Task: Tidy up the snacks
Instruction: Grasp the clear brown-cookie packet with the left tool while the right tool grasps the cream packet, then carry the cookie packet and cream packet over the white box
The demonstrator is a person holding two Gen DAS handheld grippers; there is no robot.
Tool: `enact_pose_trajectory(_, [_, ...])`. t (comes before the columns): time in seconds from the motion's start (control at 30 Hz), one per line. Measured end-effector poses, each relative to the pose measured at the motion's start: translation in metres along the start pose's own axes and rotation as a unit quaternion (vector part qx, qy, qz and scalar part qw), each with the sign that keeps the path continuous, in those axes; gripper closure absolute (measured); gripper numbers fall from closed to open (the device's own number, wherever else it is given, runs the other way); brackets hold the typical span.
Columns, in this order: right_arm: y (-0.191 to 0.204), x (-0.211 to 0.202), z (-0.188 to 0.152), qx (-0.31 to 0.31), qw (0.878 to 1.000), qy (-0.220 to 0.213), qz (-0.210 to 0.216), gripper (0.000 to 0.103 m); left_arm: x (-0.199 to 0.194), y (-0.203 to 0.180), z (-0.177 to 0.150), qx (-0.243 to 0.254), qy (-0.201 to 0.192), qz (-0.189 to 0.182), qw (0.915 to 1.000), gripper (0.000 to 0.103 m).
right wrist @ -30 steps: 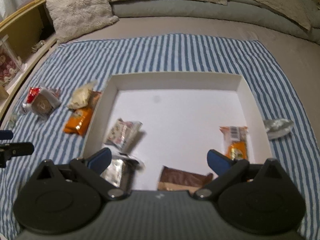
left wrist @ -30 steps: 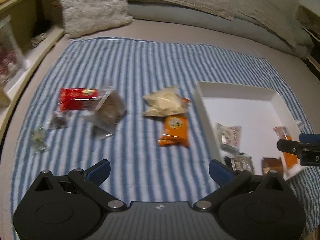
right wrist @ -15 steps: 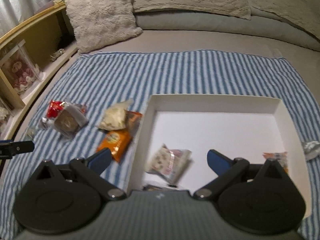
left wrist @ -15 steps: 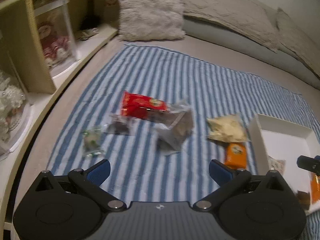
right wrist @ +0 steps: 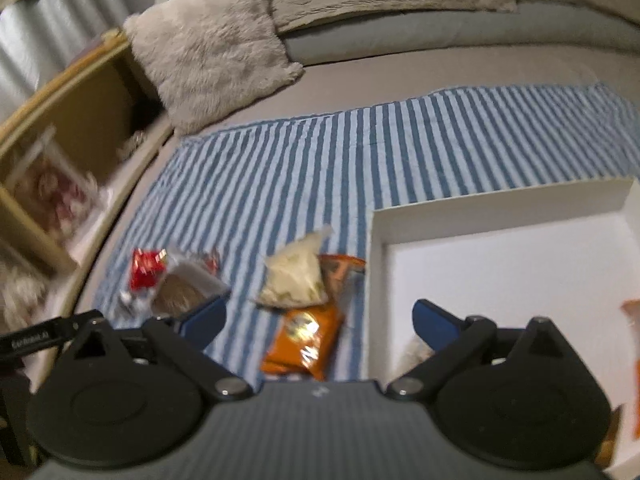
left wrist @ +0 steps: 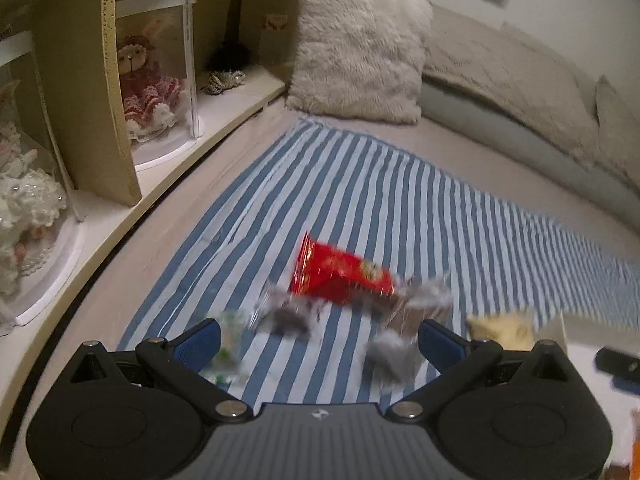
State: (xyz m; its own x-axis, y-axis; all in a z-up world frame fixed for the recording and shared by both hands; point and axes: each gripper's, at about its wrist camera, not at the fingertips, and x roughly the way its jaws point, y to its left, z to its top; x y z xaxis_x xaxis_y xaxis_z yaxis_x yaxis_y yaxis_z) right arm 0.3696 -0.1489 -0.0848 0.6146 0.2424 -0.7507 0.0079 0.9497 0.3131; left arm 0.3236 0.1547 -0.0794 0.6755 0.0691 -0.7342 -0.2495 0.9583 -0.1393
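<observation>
My left gripper (left wrist: 320, 340) is open over the striped cloth (left wrist: 360, 200), empty. Ahead of it lie a red packet (left wrist: 340, 276), a small dark packet (left wrist: 286, 320), a blurred clear packet (left wrist: 230, 344) by the left finger and a clear packet with brown contents (left wrist: 416, 316). My right gripper (right wrist: 320, 316) is open and its jaws are closing. An orange packet (right wrist: 306, 336) lies on the cloth between the fingers, untouched. A pale yellow packet (right wrist: 296, 280) rests just beyond it. The white box (right wrist: 376, 240) stands to the right.
A wooden shelf (left wrist: 100, 112) with dolls in clear cases runs along the left. A fluffy pillow (left wrist: 360, 44) and a bolster sit at the far end. An orange snack (right wrist: 632, 312) lies inside the box. The left gripper's finger (right wrist: 44, 336) shows at the far left.
Both views have swung left. The left gripper left the box and came near the red and dark packets. The right gripper moved from over the box to the orange packet.
</observation>
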Motion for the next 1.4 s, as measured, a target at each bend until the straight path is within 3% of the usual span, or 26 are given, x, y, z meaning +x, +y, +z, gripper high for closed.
enact_pose_trajectory(0.13, [-0.001,0.015,0.006,0.012,1.0,-0.003,0.015,0.017,0.012,-0.005,0.005,-0.01,0.004,-0.022,0.9997,0.0])
enact_pose_trajectory(0.2, [-0.001,0.024,0.01,0.008,1.0,-0.001,0.023,0.028,0.019,-0.013,0.007,0.0,0.006,-0.03,0.9995,0.0])
enact_pose_trajectory(0.27, [0.004,0.033,0.014,-0.003,1.0,0.002,0.026,0.031,0.026,-0.02,0.007,0.013,0.011,-0.037,0.9992,0.001])
enact_pose_trajectory(0.37, [0.007,0.043,0.017,-0.015,1.0,-0.001,0.025,0.031,0.038,-0.033,0.006,0.029,0.021,-0.046,0.9983,0.001])
enact_pose_trajectory(0.6, [0.014,0.07,0.022,-0.033,0.999,0.008,0.023,0.031,0.062,-0.063,-0.002,0.092,0.042,-0.049,0.9937,0.021])
enact_pose_trajectory(0.73, [0.024,0.086,0.018,-0.055,0.998,0.013,0.028,0.031,0.075,-0.072,-0.008,0.12,0.055,-0.035,0.9906,0.025])
enact_pose_trajectory(0.87, [0.038,0.102,0.014,-0.091,0.996,0.017,0.002,0.031,0.085,-0.074,-0.013,0.138,0.068,-0.019,0.9879,0.04])
enact_pose_trajectory(0.93, [0.04,0.109,0.013,-0.097,0.995,0.024,-0.012,0.031,0.086,-0.072,-0.013,0.137,0.07,-0.022,0.9879,0.041])
enact_pose_trajectory(1.03, [0.046,0.117,0.011,-0.122,0.992,0.02,-0.035,0.031,0.084,-0.072,-0.011,0.138,0.068,-0.031,0.9876,0.052])
enact_pose_trajectory(1.2, [0.053,0.115,0.01,-0.162,0.985,0.029,-0.043,0.057,0.077,-0.076,-0.013,0.138,0.07,-0.033,0.9873,0.065])
enact_pose_trajectory(1.4, [0.057,0.093,0.008,-0.168,0.984,0.05,-0.027,0.065,0.055,-0.079,-0.016,0.133,0.071,-0.025,0.9883,0.066])
